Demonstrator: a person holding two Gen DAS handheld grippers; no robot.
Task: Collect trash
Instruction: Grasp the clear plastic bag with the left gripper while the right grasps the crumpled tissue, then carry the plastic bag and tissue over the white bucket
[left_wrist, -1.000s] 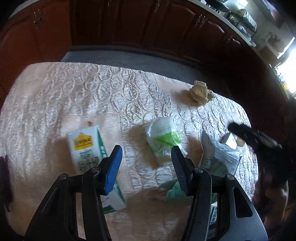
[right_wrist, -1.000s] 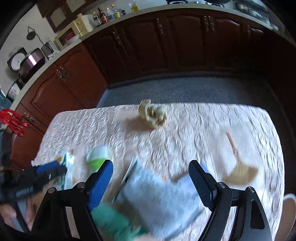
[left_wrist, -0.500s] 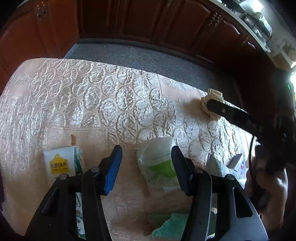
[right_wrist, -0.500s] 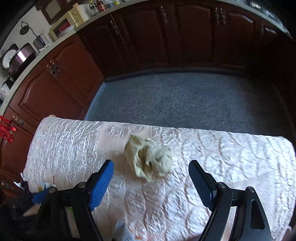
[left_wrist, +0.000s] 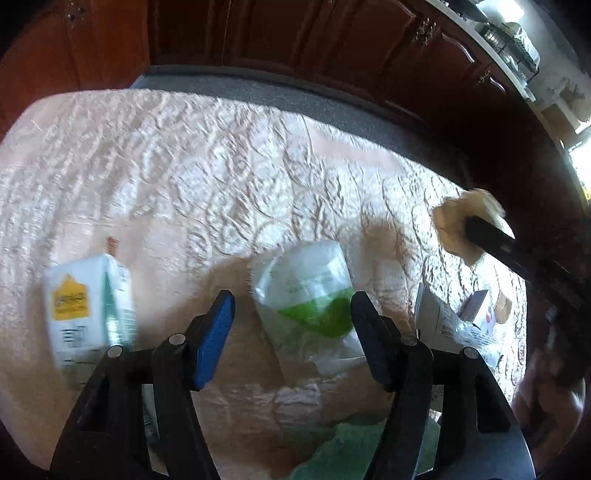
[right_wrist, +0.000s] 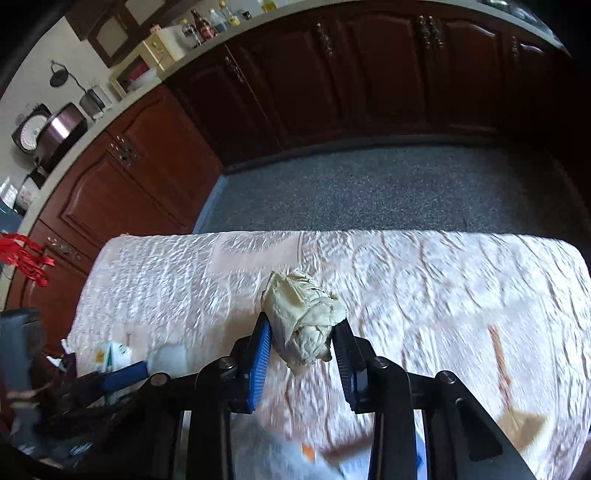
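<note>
Right tongs (right_wrist: 303, 341): clamped on the crumpled paper wad (right_wrist: 304, 317), its long axis running away from the camera, near the bench's far edge. Left tongs (left_wrist: 291, 332): spread wide, gripping nothing, above the green-and-white plastic bag (left_wrist: 310, 306). Milk carton (left_wrist: 86, 306) lies left of it. Bench (right_wrist: 443, 280) carries a pale embossed cloth; grey floor (right_wrist: 369, 184) and dark wooden cabinets (right_wrist: 369, 74) beyond.

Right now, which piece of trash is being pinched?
The crumpled beige paper ball, squeezed in the right hand-held gripper. The milk carton and green-and-white bag lie untouched on the tablecloth.
</note>
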